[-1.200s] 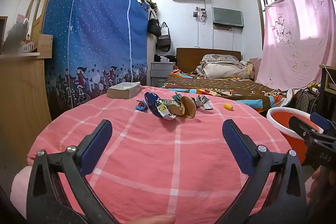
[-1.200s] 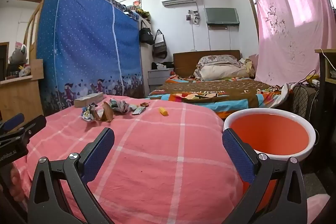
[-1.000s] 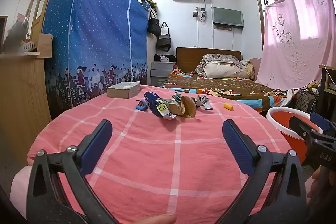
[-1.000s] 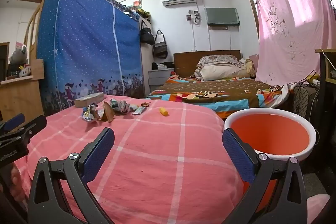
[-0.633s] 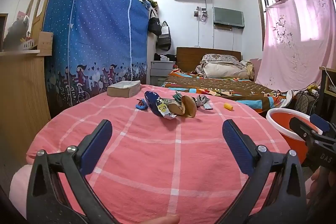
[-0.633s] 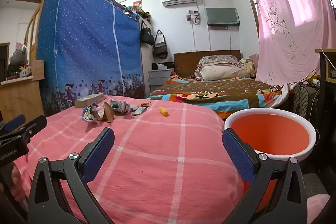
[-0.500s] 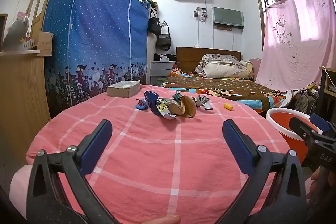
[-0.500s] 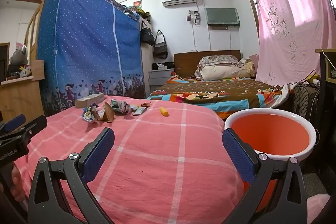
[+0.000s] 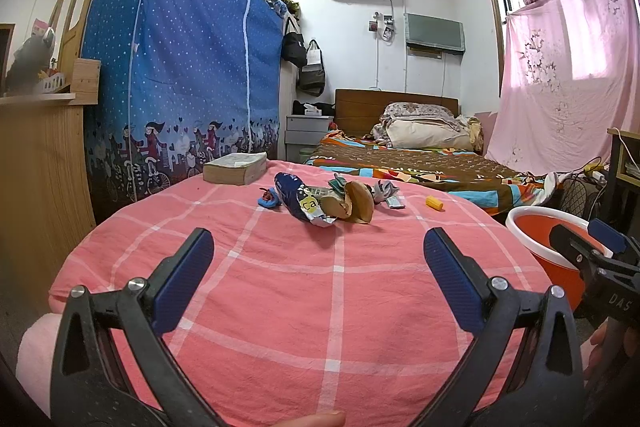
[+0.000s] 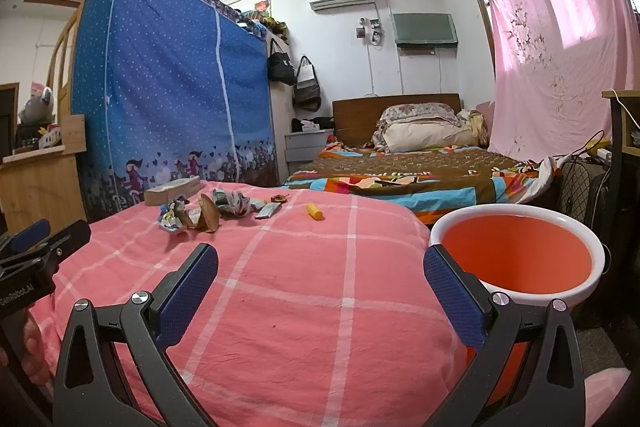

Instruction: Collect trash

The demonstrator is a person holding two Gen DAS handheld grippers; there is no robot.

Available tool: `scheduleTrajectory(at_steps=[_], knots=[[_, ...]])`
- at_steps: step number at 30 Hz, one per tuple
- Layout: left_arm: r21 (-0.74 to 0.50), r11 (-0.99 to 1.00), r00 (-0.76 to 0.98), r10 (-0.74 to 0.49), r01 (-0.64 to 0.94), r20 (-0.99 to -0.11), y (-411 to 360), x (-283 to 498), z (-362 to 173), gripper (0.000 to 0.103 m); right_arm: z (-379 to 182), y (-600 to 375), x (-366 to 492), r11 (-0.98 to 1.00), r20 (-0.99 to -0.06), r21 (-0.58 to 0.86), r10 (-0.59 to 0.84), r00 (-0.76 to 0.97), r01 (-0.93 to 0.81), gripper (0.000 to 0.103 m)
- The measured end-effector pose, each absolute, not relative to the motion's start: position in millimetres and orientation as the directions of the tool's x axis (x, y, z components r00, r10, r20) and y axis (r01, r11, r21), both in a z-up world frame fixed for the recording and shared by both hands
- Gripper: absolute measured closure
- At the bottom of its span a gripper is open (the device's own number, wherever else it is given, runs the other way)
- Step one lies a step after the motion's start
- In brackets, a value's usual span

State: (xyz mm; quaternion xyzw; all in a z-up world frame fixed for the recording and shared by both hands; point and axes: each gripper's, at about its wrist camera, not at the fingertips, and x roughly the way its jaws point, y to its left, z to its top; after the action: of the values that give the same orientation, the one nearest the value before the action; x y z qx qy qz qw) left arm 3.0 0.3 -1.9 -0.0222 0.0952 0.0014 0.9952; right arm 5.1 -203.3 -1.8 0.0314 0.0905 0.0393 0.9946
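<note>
Pink checked cloth fills both views, a round surface [image 9: 340, 291] draped in it, and I'm at the very start: nothing picked up yet. My left gripper [image 9: 319, 255] hangs spread wide over the near edge, nothing between its blue pads. My right gripper [image 10: 321, 267] is the same, splayed open and empty, aimed between the cloth and the orange plastic basin with the white rim [image 10: 516, 255] that stands just beside the surface on my right.

The trash sits in a loose cluster on the far side: a crumpled dark-blue foil snack wrapper [image 9: 298, 201], a brown curved shell-like scrap [image 9: 358, 203] touching it, a small blue scrap [image 9: 268, 199] to its left, a grey crumpled wrapper [image 9: 386, 191] behind, and a little yellow cylinder [image 9: 434, 203] lying apart to the right.

Next move, I reckon: reach the left gripper forward to the blue wrapper, close on a raised fold, then carry it across to the basin. The yellow piece looks better suited to the right gripper, being nearer the basin.

A thick tan book [image 9: 236, 167] rests at the far left edge, near the trash but not part of it, so I steer clear. Nothing blocks the path; the overlapping pieces may drag each other along.
</note>
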Motion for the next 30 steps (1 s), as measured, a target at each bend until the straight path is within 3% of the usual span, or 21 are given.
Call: scheduleTrajectory(at_steps=[30], knots=[[-0.048,0.999,0.982,-0.004,-0.005,-0.190,-0.9,2.1,-4.5,0.000,-2.4,-202.1,5.9,0.995,-0.182,0.073,0.085,0.980,-0.073,0.000]])
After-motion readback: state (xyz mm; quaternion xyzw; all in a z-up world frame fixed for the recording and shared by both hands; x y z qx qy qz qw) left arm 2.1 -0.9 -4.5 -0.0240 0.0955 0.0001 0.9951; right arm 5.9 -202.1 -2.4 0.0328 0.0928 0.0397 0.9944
